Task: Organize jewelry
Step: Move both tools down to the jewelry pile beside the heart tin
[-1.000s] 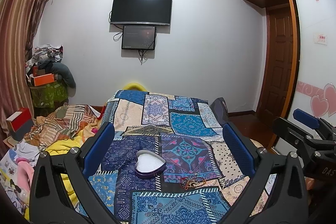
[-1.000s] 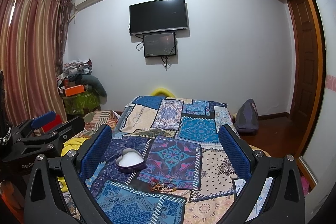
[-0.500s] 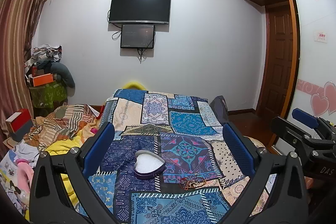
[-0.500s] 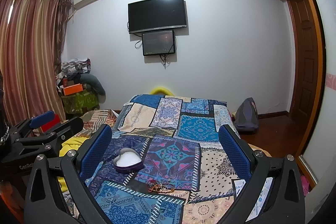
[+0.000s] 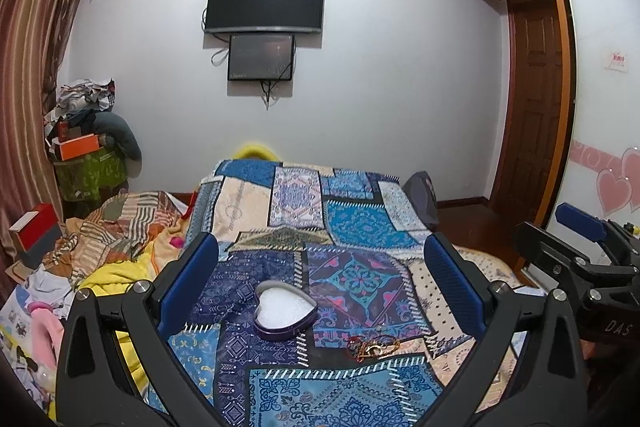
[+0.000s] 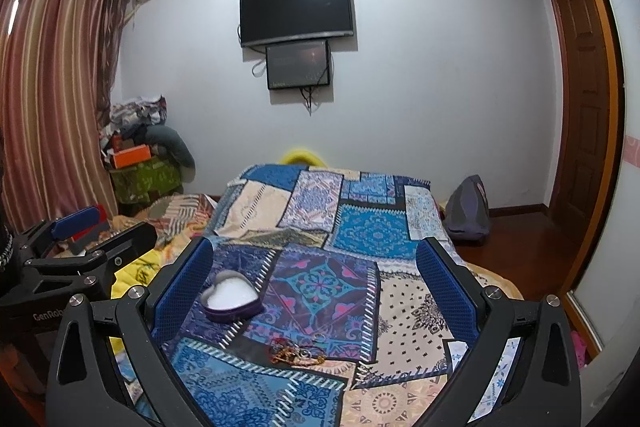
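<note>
A purple heart-shaped box [image 5: 285,311] with a white lining lies open on the patchwork bedspread [image 5: 360,223]; the right wrist view shows the same heart-shaped box [image 6: 231,297]. To its right and nearer me lies a small tangle of red and gold jewelry [image 5: 372,340], the jewelry [image 6: 296,350] also showing in the right wrist view. My left gripper [image 5: 320,267] hangs open above the bed, well back from the box, nothing between its fingers. My right gripper [image 6: 314,263] is open and empty too. Each gripper shows at the edge of the other's view.
A pile of striped and yellow bedding [image 5: 116,239] lies left of the bed, with a cluttered stand [image 5: 84,163] beyond. A TV [image 5: 264,3] hangs on the far wall. A grey bag [image 6: 468,207] sits on the floor at right, near a wooden door [image 6: 580,99].
Both views have shifted slightly, so the box and jewelry sit a little differently in frame. Nothing on the bed moved; both grippers stay open.
</note>
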A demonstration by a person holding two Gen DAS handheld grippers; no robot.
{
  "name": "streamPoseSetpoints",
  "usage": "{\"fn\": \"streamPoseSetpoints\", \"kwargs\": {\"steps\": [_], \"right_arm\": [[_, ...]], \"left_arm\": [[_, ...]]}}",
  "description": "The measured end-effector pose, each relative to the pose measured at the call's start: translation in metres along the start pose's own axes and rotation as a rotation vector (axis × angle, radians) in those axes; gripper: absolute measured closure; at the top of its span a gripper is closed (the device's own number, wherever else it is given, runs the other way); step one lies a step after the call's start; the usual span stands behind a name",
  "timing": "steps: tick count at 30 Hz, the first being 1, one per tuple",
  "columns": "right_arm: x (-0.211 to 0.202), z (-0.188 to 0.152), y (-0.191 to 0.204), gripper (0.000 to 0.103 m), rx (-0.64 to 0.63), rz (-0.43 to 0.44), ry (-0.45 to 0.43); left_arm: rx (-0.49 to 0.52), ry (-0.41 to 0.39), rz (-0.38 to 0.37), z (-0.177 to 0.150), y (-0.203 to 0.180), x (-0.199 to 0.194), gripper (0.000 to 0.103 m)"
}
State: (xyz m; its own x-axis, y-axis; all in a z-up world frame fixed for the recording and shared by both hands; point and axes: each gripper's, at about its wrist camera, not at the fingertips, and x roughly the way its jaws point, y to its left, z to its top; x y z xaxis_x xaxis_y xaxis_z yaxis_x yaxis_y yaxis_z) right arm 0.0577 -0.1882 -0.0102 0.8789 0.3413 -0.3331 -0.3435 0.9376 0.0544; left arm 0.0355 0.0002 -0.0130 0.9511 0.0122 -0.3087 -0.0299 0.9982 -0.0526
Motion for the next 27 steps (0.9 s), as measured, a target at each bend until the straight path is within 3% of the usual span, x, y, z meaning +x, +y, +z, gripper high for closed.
{"fn": "streamPoseSetpoints", "kwargs": {"steps": [7, 15, 21, 24, 27], "right_arm": [[0.032, -0.021, -0.015, 0.002, -0.004, -0.004, 0.111], [0.068, -0.056, -0.031, 0.002, -0.043, 0.009, 0.294], [0.094, -0.078, -0.033, 0.017, -0.050, 0.076, 0.416], [0.107, -0.088, -0.031, 0.032, -0.055, 0.117, 0.474], [0.115, -0.094, -0.030, 0.043, -0.057, 0.152, 0.509]], "left_arm": [[0.004, 0.099, 0.018, -0.018, 0.006, 0.037, 0.000], [-0.004, 0.288, 0.031, -0.060, 0.027, 0.091, 0.000], [-0.010, 0.426, 0.030, -0.099, 0.038, 0.124, 0.000], [-0.004, 0.468, 0.011, -0.110, 0.036, 0.134, 0.000], [0.002, 0.509, -0.027, -0.117, 0.031, 0.144, 0.008]]}}
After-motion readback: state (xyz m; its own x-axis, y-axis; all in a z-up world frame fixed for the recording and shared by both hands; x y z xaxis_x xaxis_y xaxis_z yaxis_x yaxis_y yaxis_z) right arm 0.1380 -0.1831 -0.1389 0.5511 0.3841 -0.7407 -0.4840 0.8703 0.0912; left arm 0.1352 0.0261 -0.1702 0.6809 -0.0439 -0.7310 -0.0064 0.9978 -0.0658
